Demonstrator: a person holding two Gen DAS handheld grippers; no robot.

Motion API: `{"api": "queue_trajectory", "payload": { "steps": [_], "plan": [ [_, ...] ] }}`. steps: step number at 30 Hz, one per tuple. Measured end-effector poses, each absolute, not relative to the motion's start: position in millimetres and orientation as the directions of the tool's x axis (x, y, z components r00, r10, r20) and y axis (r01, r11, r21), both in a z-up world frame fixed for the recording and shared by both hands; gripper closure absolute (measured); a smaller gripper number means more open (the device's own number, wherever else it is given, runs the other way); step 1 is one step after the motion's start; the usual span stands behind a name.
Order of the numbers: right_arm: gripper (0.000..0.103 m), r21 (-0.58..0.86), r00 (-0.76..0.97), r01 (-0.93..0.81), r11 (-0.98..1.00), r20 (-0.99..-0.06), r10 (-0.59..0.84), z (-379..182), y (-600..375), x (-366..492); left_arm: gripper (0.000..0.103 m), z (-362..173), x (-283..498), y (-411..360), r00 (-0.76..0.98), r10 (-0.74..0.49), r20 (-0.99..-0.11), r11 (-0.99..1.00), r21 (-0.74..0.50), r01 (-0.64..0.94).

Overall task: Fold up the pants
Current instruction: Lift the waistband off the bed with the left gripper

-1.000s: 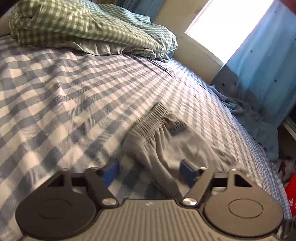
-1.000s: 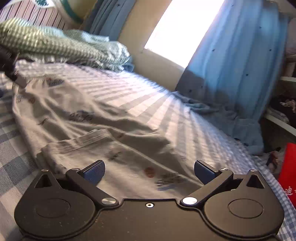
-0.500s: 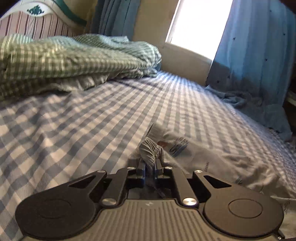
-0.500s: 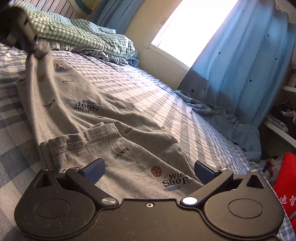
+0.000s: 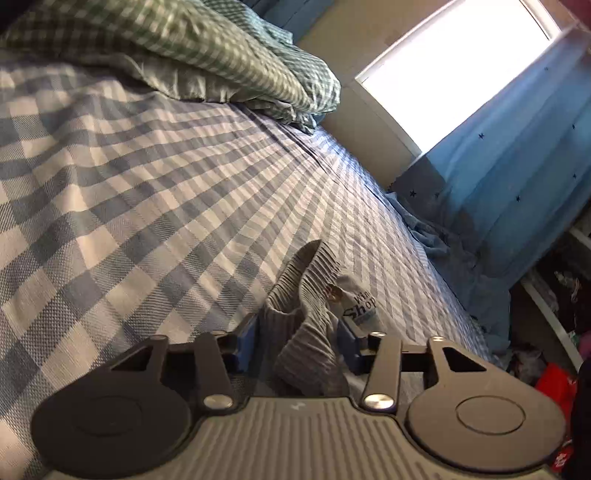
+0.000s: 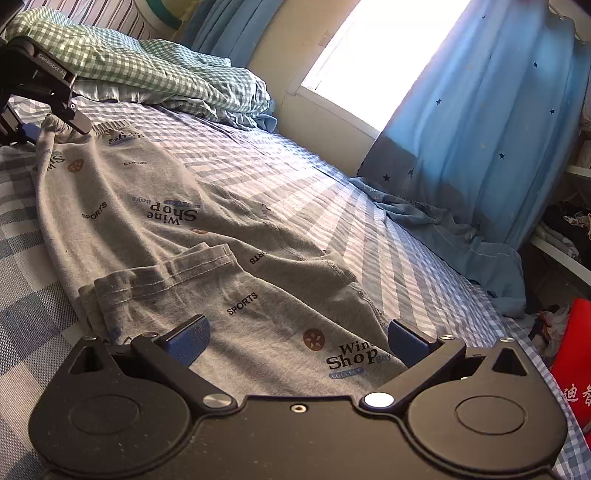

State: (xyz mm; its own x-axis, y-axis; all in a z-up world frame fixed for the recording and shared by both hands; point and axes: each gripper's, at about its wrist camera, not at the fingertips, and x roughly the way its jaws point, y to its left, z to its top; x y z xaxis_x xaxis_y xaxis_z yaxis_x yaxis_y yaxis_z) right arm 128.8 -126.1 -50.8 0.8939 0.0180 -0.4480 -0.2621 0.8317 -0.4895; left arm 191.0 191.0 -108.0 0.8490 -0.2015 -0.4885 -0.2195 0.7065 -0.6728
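A home bedroom is shown: a bed (image 6: 369, 229) is covered by a blue-and-white checked sheet, and a green gingham duvet (image 6: 155, 70) is bunched at its far edge before a striped headboard (image 6: 110, 14). A sunlit window (image 6: 384, 55) is flanked by blue star-printed curtains (image 6: 491, 122), and clothes are piled on shelves (image 6: 569, 236) at the right.

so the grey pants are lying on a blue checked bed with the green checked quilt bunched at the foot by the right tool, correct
Not quite. The grey pants do lie on the blue checked bed, but the green checked quilt is bunched at the far end, beyond the left tool, as the right wrist view shows. The right tool is at the near end.
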Motion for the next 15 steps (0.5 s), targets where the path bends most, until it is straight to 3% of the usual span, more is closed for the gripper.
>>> {"api": "queue_trajectory", "payload": {
  "steps": [1, 4, 12, 15],
  "plan": [
    [0.001, -0.492, 0.895, -0.261, 0.831, -0.446, 0.017, -50.8, -126.0, 128.7, 0.073, -110.7, 192.2, 194.1, 0.844, -0.196, -0.498, 0.690, -0.682, -0.242],
    [0.001, -0.502, 0.897, -0.258, 0.826, -0.441, 0.013, -50.7, -125.1, 128.3, 0.085, -111.5, 198.4, 195.3, 0.828, -0.188, -0.529, 0.667, -0.687, -0.287],
    [0.001, -0.474, 0.909, -0.276, 0.836, -0.411, 0.067, -30.6, -129.7, 143.0, 0.088, -97.3, 204.9, 180.9, 0.800, -0.120, -0.588, 0.745, -0.586, -0.319],
    [0.001, -0.425, 0.888, -0.283, 0.860, -0.455, 0.067, -25.7, -132.4, 171.7, 0.089, -98.0, 202.9, 182.5, 0.804, -0.124, -0.581, 0.739, -0.595, -0.316]
  ]
}}
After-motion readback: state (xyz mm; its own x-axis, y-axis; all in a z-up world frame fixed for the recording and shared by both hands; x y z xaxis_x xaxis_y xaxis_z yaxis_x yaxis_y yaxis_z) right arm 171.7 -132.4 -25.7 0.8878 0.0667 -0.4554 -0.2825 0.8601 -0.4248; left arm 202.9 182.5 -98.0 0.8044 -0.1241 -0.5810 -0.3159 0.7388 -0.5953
